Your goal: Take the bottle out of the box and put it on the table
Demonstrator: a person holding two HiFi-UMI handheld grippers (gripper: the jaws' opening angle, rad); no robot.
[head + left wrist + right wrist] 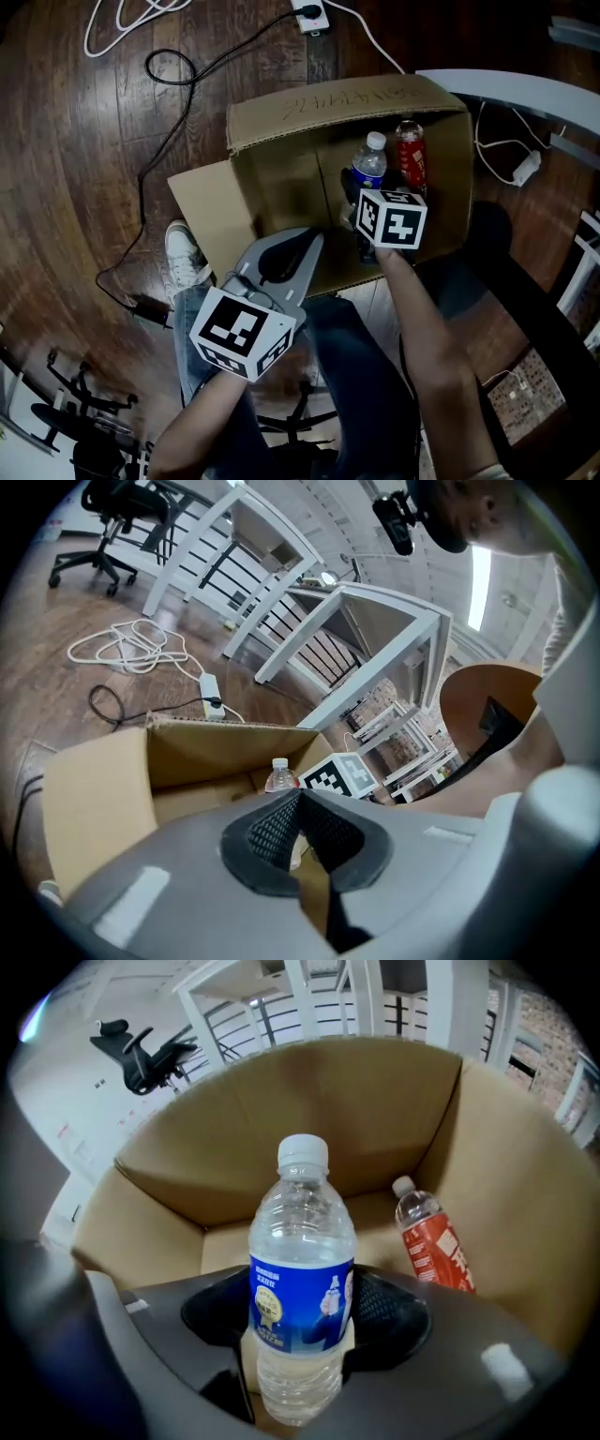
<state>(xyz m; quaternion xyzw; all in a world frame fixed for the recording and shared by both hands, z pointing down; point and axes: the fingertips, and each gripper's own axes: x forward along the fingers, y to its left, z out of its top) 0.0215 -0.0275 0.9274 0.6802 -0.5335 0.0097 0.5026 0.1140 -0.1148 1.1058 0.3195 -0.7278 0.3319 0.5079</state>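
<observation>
Head view: open cardboard box (pixel 281 178) sits on the wooden floor (pixel 84 141), with one flap folded out to the left. Two bottles are inside at the right end: a water bottle (pixel 369 167) with a blue label and white cap, and a red-label bottle (pixel 411 157) just beside it, nearer the right wall. The right tool (pixel 390 221) is down inside the box, right at the water bottle, and its marker cube covers the bottle's lower part. The left tool (pixel 298 251) hangs over the near edge of the box, tips pointing in, touching neither bottle. A white shoe (pixel 185 251) is at the box's left. A power strip (pixel 310 14) lies past the far side, with a black cable (pixel 169 112) trailing off it.

Left gripper view: the left tool (pixel 300 803) has its pads closed tip to tip, with nothing held. Past them show the box interior (pixel 187 752), the water bottle's cap (pixel 279 764) and the right tool's marker cube (pixel 342 775). A white cable (pixel 127 649) and an office chair (pixel 108 517) are further back.

Right gripper view: the right tool (pixel 300 1330) is clamped on the water bottle (pixel 302 1279), one pad on each side at label height. The bottle is upright, inside the box (pixel 375 1101). The red-label bottle (pixel 436 1246) leans toward the right wall, apart from the tool.
</observation>
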